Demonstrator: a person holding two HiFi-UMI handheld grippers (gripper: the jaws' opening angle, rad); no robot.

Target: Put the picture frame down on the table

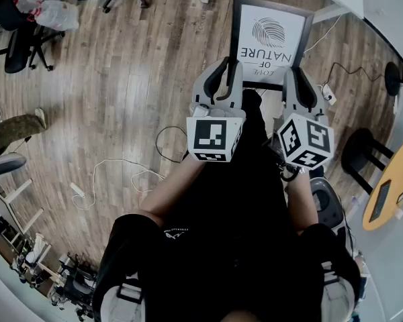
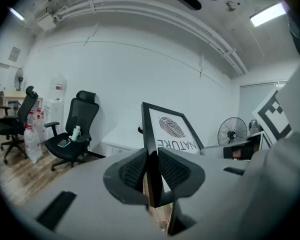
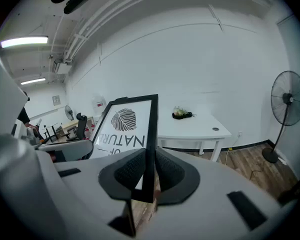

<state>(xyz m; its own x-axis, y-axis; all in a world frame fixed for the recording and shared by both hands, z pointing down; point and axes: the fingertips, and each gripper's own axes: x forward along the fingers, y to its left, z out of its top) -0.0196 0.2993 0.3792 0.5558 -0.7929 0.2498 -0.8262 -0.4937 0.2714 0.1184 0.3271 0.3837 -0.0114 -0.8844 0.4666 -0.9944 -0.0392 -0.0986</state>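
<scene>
Claws, left claw [image 2: 152, 171] and right claw [image 3: 149, 171], pinch picture frame [image 1: 272, 35] edges; table [image 3: 195, 129] and fan [image 3: 287, 101] ahead.

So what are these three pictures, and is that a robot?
No robot: a person wears a downward-looking head camera and holds a hand tool with a claw in each hand; the patterned cubes belong to those tools. The other two pictures come from cameras riding on each tool. The left claw pinches one side edge of the black picture frame, the right claw the other. The frame hangs above the wooden floor; the white table stands ahead.
</scene>
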